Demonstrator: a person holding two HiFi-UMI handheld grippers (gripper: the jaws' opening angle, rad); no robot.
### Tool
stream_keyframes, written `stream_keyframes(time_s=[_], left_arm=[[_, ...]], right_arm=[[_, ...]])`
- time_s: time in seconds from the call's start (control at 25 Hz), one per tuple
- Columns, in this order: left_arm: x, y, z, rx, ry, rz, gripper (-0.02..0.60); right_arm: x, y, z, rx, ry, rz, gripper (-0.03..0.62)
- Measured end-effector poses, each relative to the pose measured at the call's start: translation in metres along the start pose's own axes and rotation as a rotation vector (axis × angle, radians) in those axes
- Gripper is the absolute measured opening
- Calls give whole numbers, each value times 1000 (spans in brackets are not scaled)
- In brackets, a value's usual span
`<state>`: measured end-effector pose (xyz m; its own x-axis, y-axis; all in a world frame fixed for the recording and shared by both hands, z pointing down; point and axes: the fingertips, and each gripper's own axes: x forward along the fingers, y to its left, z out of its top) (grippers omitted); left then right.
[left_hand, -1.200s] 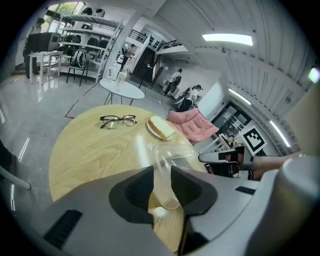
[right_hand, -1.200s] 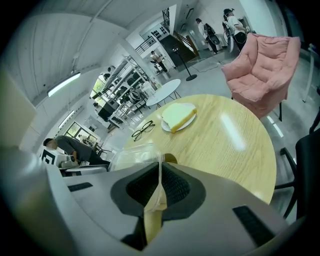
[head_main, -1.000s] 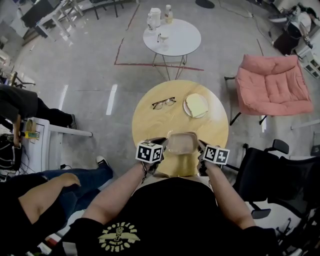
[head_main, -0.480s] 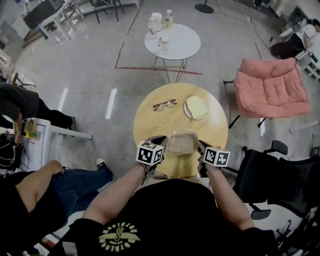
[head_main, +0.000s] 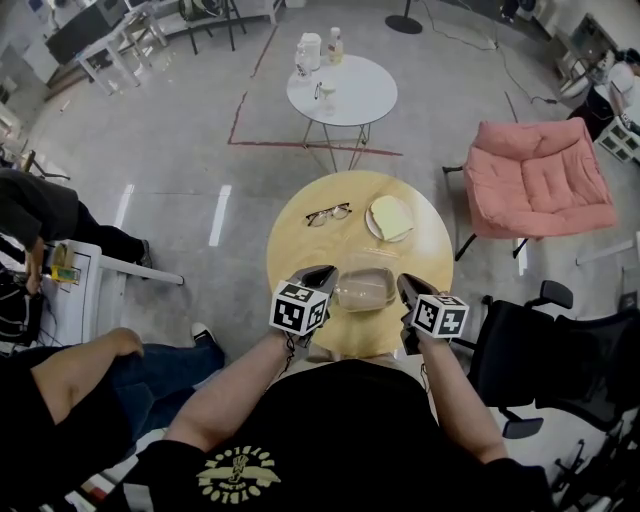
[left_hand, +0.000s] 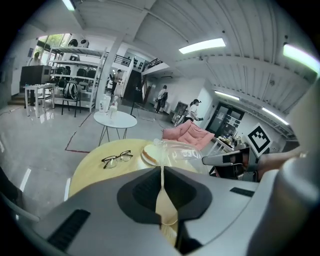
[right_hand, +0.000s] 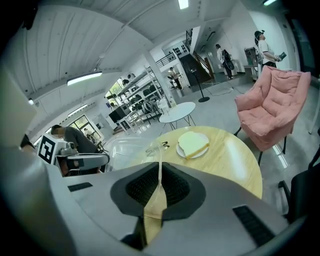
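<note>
A clear plastic bag (head_main: 365, 288) hangs stretched between my two grippers above the near half of the round wooden table (head_main: 420, 255). My left gripper (head_main: 318, 280) is shut on the bag's left edge, a thin film between its jaws (left_hand: 161, 167). My right gripper (head_main: 405, 290) is shut on the bag's right edge (right_hand: 160, 162). The bag (left_hand: 182, 152) looks empty. Beyond it, a slice of bread (head_main: 390, 215) lies on a white plate, with black-framed glasses (head_main: 328, 213) to its left on the table.
A small white round table (head_main: 342, 85) with bottles stands past the wooden one. A pink armchair (head_main: 540, 180) is at the right and a black office chair (head_main: 540, 350) at the near right. A seated person's arm and leg (head_main: 90, 370) are at the near left.
Both grippers have risen and tipped up, lifting the bag higher off the table. Each still pinches its edge, and the bread and glasses have not moved.
</note>
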<state>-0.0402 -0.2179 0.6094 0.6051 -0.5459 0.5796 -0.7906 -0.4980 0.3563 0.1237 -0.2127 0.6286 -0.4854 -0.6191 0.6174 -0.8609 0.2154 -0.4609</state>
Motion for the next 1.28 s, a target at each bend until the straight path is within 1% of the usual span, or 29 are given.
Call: stream_keyframes(time_s=[0.32, 0.64, 0.84, 1.04, 1.28], left_arm=[[-22, -8, 35, 87, -76, 10, 31], [-52, -19, 76, 124, -174, 33, 31], [-72, -30, 104, 176, -249, 50, 31], [-87, -35, 122, 239, -279, 69, 32], [-102, -41, 144, 254, -329, 67, 32]], right_arm=[[-22, 23, 34, -54, -79, 16, 32], [-50, 52, 74, -137, -173, 27, 32], [-71, 70, 99, -171, -237, 38, 32], [-87, 86, 116, -214, -280, 52, 32], [-104, 102, 133, -270, -322, 67, 34]])
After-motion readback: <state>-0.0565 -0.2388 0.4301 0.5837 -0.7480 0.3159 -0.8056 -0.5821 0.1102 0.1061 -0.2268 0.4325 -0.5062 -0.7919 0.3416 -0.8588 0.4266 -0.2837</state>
